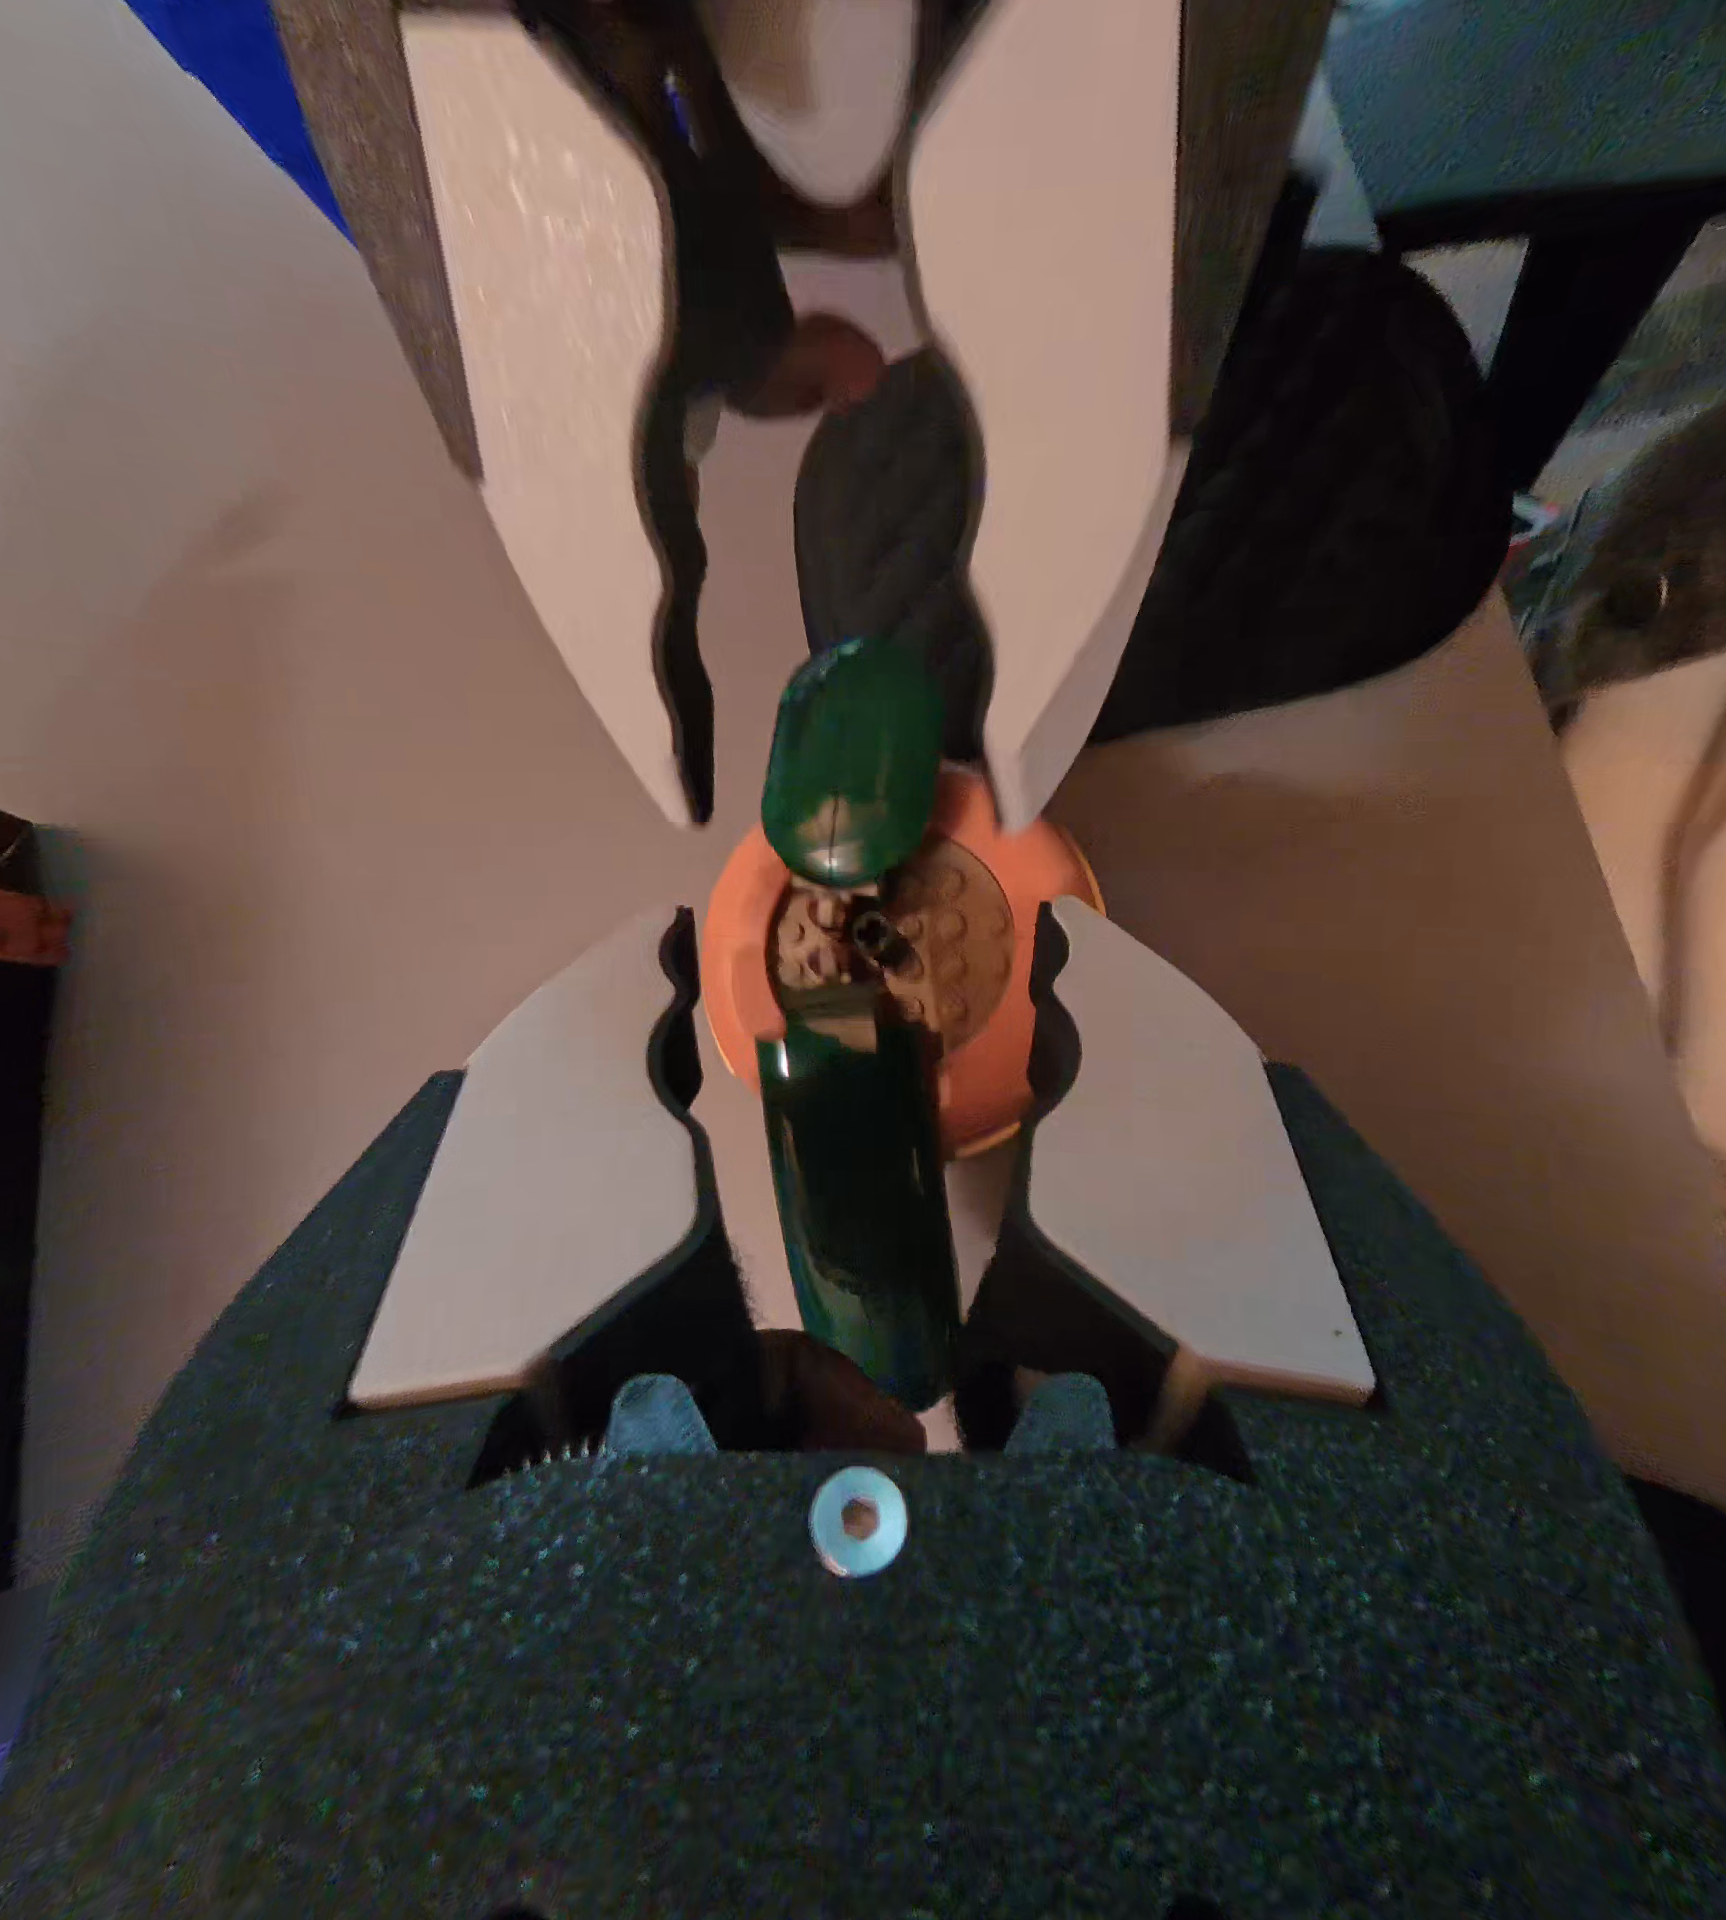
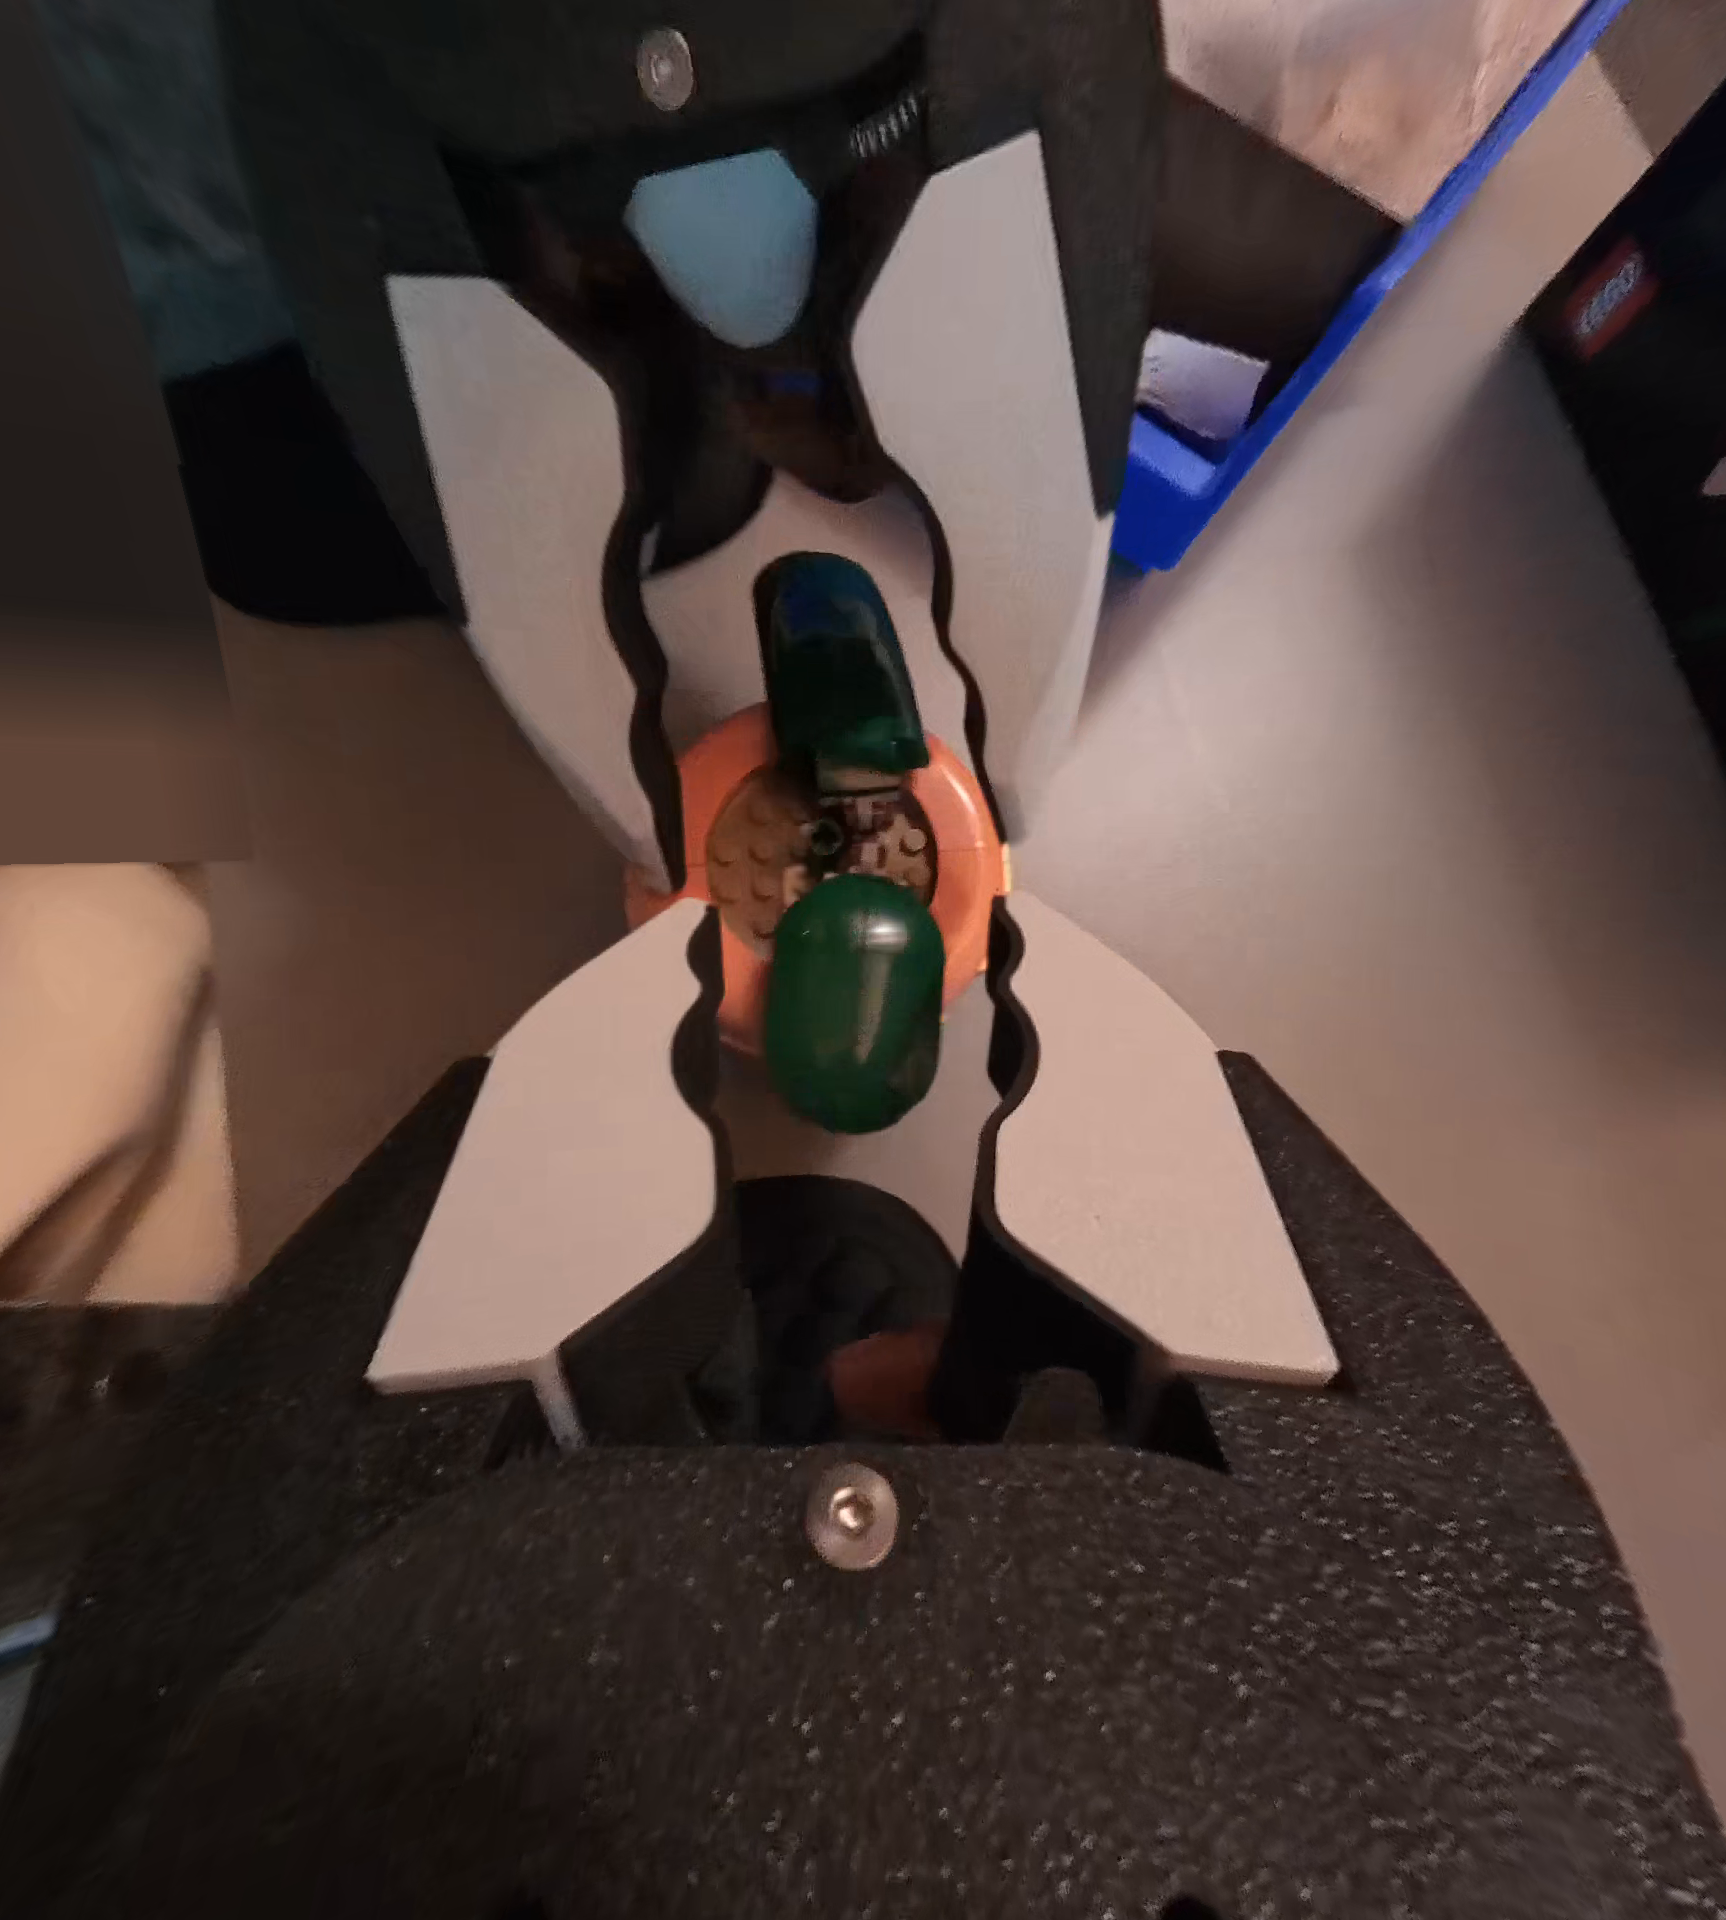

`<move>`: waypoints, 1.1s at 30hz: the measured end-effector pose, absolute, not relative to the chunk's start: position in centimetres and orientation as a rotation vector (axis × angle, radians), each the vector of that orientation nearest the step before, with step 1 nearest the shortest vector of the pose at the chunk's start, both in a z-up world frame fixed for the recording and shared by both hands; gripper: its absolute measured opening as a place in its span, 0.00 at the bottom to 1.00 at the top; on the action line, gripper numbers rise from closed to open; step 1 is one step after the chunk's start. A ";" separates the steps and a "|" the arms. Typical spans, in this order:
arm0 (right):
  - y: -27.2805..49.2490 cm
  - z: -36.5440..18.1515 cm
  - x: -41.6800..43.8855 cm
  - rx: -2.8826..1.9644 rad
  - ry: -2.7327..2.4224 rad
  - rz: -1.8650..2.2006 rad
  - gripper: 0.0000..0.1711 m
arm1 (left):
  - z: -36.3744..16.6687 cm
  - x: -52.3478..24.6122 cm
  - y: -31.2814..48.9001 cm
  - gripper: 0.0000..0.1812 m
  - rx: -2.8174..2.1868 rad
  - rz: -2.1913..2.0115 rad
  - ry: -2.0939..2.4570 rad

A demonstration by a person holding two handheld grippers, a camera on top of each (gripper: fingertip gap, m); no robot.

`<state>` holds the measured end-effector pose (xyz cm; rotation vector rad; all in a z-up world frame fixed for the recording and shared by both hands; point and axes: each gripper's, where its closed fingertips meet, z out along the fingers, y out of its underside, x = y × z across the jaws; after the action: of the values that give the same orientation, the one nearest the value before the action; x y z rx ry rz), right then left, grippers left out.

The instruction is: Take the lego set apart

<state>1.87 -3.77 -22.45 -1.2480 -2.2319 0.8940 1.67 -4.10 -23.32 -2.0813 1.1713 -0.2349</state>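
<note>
Left gripper (image 1: pixel 859 914): fingers spread, tips flanking the orange pot (image 1: pixel 1004 1049), no clear pinch.
Right gripper (image 2: pixel 843 914): fingers spread, one either side of the pot.
Near green leaf (image 1: pixel 854 1195): lies between the left fingers.
Far green leaf (image 1: pixel 848 758): between the opposing right fingers.

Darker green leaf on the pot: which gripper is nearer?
Left. The left gripper has the dark leaf between its fingers; the right gripper faces it across the pot, around the lighter leaf.

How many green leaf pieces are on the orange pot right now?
2: one leaf leans toward the right gripper, the other leaf toward the left gripper. The pot or fingers may hide more.
</note>
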 end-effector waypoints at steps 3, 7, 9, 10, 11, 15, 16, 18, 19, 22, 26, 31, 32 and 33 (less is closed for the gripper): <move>-3.8 -22.9 1.3 -1.258 -2.278 0.830 0.23 | -23.9 1.2 -3.4 0.29 -2.122 -0.238 1.105; -3.9 -24.0 1.5 -1.256 -2.355 0.738 0.20 | -24.0 1.5 -3.8 0.24 -2.078 -0.311 1.103; -3.9 -23.9 1.5 -1.246 -2.357 0.729 0.19 | -24.1 1.7 -3.9 0.21 -2.061 -0.349 1.097; -3.9 -23.9 1.5 -1.244 -2.359 0.729 0.19 | -24.2 1.8 -4.0 0.20 -2.059 -0.374 1.087; -3.9 -23.9 1.5 -1.232 -2.357 0.731 0.19 | -24.2 1.8 -4.0 0.19 -2.056 -0.392 1.078; -4.1 -23.5 1.3 -1.163 -2.344 0.759 0.17 | -24.2 1.8 -3.9 0.20 -2.061 -0.398 1.055; -4.2 -23.3 1.3 -1.134 -2.339 0.772 0.16 | -24.2 1.8 -3.9 0.20 -2.068 -0.399 1.046; -4.9 -21.5 1.0 -1.058 -2.266 0.921 0.00 | -24.2 1.8 -3.9 0.20 -2.071 -0.394 1.039; -4.4 -20.4 0.7 -1.053 -2.200 0.943 0.00 | -24.2 1.8 -3.9 0.20 -2.069 -0.386 1.045; -3.3 -21.1 1.5 -1.040 -2.278 0.824 0.00 | -24.3 1.9 -3.8 0.20 -2.059 -0.371 1.054; -3.4 -22.4 2.2 -1.054 -2.310 0.814 0.04 | -24.2 2.0 -3.9 0.22 -2.040 -0.379 1.065; -1.2 -21.5 3.2 -1.221 -2.142 1.029 0.21 | -24.0 2.1 -3.9 0.25 -2.010 -0.418 1.065; -0.6 -21.8 3.2 -1.242 -2.109 1.016 0.22 | -23.9 2.1 -3.9 0.27 -2.003 -0.430 1.060; 0.0 -22.2 3.2 -1.254 -2.090 0.995 0.24 | -23.7 2.3 -4.1 0.26 -1.995 -0.451 1.067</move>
<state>3.21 -0.04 -22.16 -1.2545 -2.0898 0.9953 2.33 -4.12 -23.74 -1.9953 1.0668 -0.4511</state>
